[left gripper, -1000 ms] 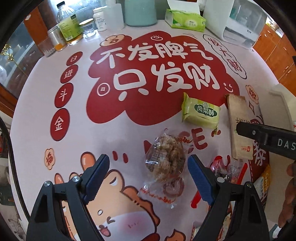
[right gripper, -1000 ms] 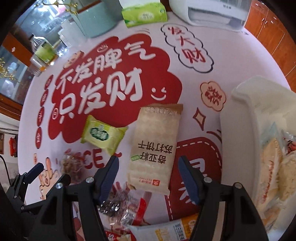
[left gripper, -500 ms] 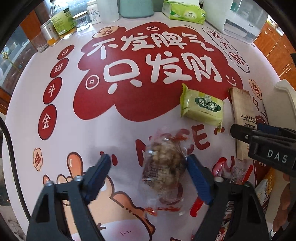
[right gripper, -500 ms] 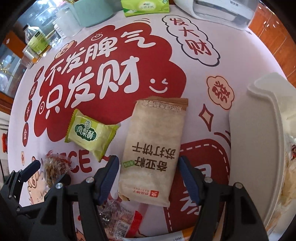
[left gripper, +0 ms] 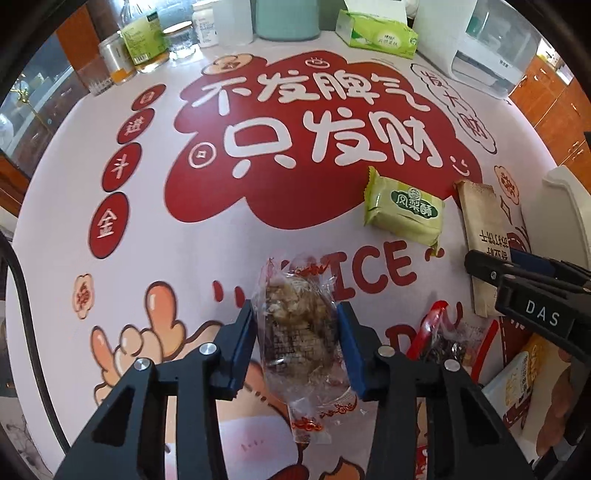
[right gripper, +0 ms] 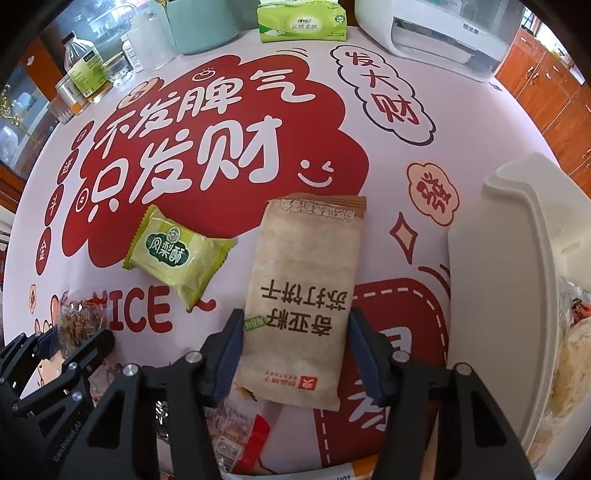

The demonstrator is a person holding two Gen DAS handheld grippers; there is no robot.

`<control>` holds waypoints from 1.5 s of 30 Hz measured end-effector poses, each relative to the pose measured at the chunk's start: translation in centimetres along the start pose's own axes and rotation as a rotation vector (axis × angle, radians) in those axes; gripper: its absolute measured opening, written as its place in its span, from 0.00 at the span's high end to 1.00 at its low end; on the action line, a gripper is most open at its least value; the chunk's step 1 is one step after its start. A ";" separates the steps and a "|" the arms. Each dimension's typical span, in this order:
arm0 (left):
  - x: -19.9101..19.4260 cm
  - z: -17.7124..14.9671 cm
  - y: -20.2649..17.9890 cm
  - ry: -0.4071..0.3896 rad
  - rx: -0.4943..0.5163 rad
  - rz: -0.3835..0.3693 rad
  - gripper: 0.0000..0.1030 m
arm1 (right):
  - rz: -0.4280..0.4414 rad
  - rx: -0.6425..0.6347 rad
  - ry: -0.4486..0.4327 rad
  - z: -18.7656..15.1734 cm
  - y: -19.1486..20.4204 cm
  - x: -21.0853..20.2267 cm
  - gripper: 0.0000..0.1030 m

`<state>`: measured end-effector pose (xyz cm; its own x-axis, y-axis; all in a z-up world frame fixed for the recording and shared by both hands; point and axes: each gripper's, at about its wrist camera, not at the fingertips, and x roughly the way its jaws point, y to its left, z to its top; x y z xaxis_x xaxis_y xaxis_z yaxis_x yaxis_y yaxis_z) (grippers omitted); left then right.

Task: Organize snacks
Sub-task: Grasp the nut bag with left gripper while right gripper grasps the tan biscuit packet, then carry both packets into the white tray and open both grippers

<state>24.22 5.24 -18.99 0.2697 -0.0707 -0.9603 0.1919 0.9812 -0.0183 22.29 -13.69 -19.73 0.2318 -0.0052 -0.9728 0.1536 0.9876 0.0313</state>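
Far left, back edge of the table: a bottle with a green label (left gripper: 144, 40), a small metal can (left gripper: 114, 61) and a glass (left gripper: 96, 79), grouped close together. A mint-green container (left gripper: 287, 18) stands further along, then a green tissue pack (left gripper: 380, 35) and a white appliance (left gripper: 491, 48).

Tablecloth (left gripper: 147, 236) — white, with a red cloud print and cartoon figures.

Left gripper (left gripper: 297, 341): pointing steeply down, its jaws have just been closing; both blue pads now press the sides of a clear-wrapped nutty snack (left gripper: 295, 332), which lies flat on the cloth.

Green pastry packet (right gripper: 177, 254): loose on the cloth, between the two grippers, touching neither.

Right gripper (right gripper: 295, 354): pointing steeply down, jaws have just been narrowing around the lower half of a long beige cracker packet (right gripper: 303, 291). The pads sit at its edges — real pressure cannot be told. The packet lies flat.

Below the grippers: a few more wrapped snacks (right gripper: 236, 432), partly hidden.

Far right: a white tray (right gripper: 495, 295), snacks already inside.
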 end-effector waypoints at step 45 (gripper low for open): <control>-19.3 -3.2 -27.0 -0.232 0.340 -0.163 0.59 | 0.165 0.199 -0.383 -15.0 -18.9 -21.8 0.46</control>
<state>10.81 -19.33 -0.85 0.4073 -0.2957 -0.8641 0.5381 0.8421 -0.0345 -0.10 -29.90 -2.54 0.6010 0.0553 -0.7973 0.2577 0.9309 0.2588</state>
